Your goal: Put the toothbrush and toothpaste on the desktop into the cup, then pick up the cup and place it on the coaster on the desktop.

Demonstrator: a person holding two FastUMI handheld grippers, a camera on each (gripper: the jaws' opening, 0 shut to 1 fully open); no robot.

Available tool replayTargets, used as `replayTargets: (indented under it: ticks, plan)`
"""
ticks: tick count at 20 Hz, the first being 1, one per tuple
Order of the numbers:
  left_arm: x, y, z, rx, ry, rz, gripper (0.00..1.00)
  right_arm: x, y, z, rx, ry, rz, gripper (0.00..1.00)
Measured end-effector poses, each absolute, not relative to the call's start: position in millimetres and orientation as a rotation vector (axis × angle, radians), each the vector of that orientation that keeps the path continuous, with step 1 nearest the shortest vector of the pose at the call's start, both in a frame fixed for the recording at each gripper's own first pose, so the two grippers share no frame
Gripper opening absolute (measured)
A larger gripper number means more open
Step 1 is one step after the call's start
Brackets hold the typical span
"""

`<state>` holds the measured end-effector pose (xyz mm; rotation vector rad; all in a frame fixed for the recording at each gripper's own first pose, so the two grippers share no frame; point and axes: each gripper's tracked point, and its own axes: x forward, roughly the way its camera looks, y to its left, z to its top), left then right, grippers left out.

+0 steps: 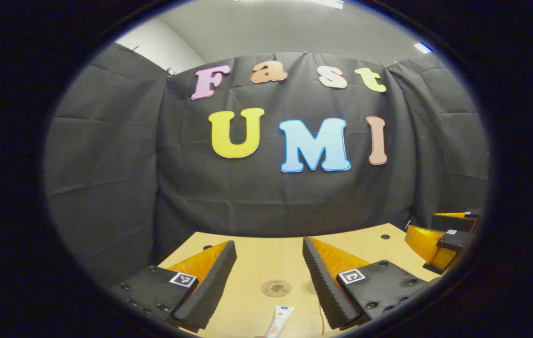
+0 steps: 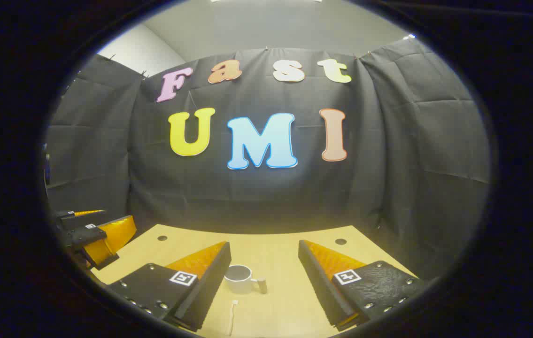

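The left gripper (image 1: 268, 281) hangs above the desktop (image 1: 257, 256) with its fingers spread wide and nothing between them. In the left gripper view, a round brown coaster (image 1: 276, 288) lies on the wood in the gap between the fingers, and the white toothpaste tube (image 1: 279, 321) lies just nearer than it, at the near edge of what can be seen, apart from both fingers. Off toward the desktop's right edge in that view the other gripper shows partly.

The right gripper (image 2: 264, 281) also hovers over the desktop, its fingers parted and empty. In the right gripper view, a white cup (image 2: 240, 278) stands upright on the wood just beside the inner face of the left-hand finger, whether touching it or not cannot be told, its handle pointing toward the middle of the gap. The white toothbrush (image 2: 232, 317) lies flat nearer than the cup, close to that same finger. The left gripper shows at the desktop's left edge. Small dark holes mark the desktop's far corners.
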<state>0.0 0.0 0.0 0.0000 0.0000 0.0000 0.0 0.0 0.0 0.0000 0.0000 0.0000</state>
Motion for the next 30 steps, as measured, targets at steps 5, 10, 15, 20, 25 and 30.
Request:
replayTargets:
  ticks: [5, 10, 15, 20, 25, 30]
  plan:
    - [11, -9, -12, 0.007, 0.033, -0.013, 0.93, 4, 7, -5, -0.009, 0.035, 0.006, 0.90]
    - [17, -12, -13, 0.033, 0.031, -0.036, 0.93, 6, 14, -7, -0.017, 0.044, 0.029, 0.90]
    - [24, -13, -25, 0.041, 0.064, -0.036, 0.96, 16, 21, -18, -0.022, 0.085, 0.051, 0.90]
    - [34, -13, -87, 0.068, 0.225, -0.071, 0.94, 29, 33, -61, -0.017, 0.225, 0.082, 0.90]
    - [36, -20, -167, 0.088, 0.413, -0.131, 0.96, 34, 45, -134, -0.004, 0.461, 0.109, 0.91]
    - [31, -25, -240, 0.101, 0.605, -0.173, 0.94, 28, 53, -200, -0.009, 0.703, 0.128, 0.91]
